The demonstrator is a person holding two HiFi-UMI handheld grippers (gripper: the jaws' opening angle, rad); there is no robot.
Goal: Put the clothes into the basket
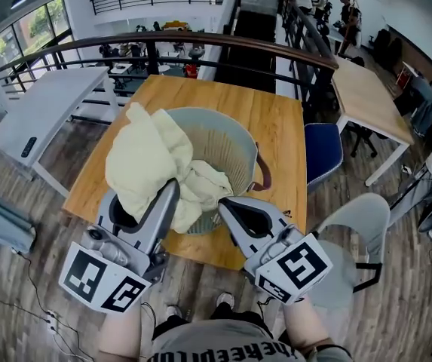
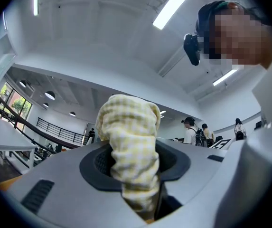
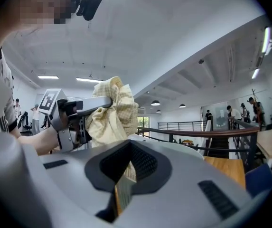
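Left gripper (image 1: pixel 172 189) was found clamped on the yellow checked cloth (image 1: pixel 144 163), which was draped over the basket (image 1: pixel 222 140) rim. Right gripper (image 1: pixel 225 205) jaws were closed together, empty, just beside the cloth.

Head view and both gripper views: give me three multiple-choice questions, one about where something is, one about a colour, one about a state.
1. Where does the basket stand?
A. on the floor
B. on the wooden table
C. on a chair
2. What colour is the garment?
A. pale yellow
B. dark blue
C. red
3. How is the left gripper?
A. open and empty
B. out of view
C. shut on the garment

Answers:
1. B, since wood shows around the basket.
2. A, since it looks pale yellow in every view.
3. C, since the left gripper view shows cloth pinched between the jaws.
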